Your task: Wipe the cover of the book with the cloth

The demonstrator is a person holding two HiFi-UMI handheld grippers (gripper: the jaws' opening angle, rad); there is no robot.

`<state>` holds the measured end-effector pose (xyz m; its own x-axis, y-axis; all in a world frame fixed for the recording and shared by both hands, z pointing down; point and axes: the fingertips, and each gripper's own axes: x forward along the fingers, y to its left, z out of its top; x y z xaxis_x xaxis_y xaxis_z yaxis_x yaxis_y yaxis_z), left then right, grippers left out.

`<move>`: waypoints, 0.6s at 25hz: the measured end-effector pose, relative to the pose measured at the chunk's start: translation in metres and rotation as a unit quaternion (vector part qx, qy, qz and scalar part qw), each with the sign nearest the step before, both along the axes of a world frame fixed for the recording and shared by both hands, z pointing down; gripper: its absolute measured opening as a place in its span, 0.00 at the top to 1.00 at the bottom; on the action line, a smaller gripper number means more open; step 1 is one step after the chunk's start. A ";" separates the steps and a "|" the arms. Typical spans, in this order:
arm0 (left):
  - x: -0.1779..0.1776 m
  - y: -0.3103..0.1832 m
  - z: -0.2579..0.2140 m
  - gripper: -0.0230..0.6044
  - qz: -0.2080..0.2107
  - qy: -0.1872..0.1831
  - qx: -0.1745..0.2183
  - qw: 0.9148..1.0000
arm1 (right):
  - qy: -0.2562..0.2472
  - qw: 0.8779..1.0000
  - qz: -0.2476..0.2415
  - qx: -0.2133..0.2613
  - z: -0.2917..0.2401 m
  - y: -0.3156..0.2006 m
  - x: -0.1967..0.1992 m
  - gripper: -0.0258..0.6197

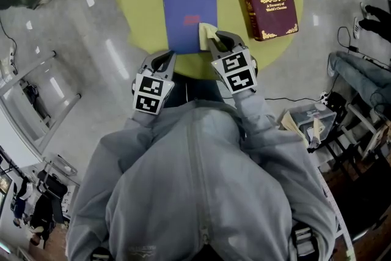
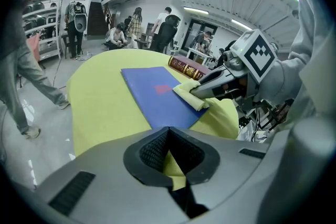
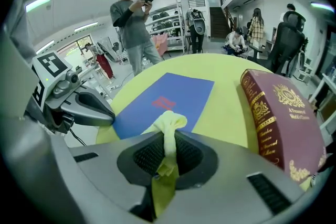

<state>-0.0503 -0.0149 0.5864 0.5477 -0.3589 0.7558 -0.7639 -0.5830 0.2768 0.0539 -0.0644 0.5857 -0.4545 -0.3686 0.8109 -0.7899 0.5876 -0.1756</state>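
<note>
A blue book [image 1: 188,16] lies flat in the middle of the round yellow table [image 1: 140,3]. My right gripper [image 1: 212,41] is shut on a pale yellow cloth [image 1: 206,33], which rests on the book's near right edge. In the right gripper view the cloth [image 3: 168,124] runs between the jaws onto the blue book [image 3: 176,98]. My left gripper [image 1: 165,60] hovers at the table's near edge, just left of the book's near corner, shut and holding nothing. The left gripper view shows the right gripper [image 2: 198,93] pressing the cloth [image 2: 189,98] on the blue book [image 2: 155,94].
A thick maroon book [image 1: 269,2] with gold trim lies on the table right of the blue one. A person with a clipboard [image 3: 134,18] stands beyond the table. A metal rack [image 1: 36,101] stands on the floor left, a box of papers [image 1: 305,124] right.
</note>
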 end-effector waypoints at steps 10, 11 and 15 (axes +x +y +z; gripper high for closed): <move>0.001 0.001 0.001 0.93 0.001 -0.003 -0.001 1.000 | 0.016 1.000 0.024 0.001 0.000 0.001 0.026 0.87; 0.001 0.000 0.000 0.93 0.002 -0.003 -0.001 1.000 | 0.018 1.000 0.026 0.002 0.000 0.001 0.028 0.87; 0.002 0.001 -0.002 0.93 0.001 -0.002 -0.004 1.000 | 0.025 0.999 0.034 0.003 -0.003 0.002 0.036 0.87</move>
<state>-0.0482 -0.0143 0.5849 0.5450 -0.3513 0.7613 -0.7639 -0.5823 0.2781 0.0897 -0.0625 0.5830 -0.3875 -0.4023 0.8294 -0.8354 0.5337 -0.1314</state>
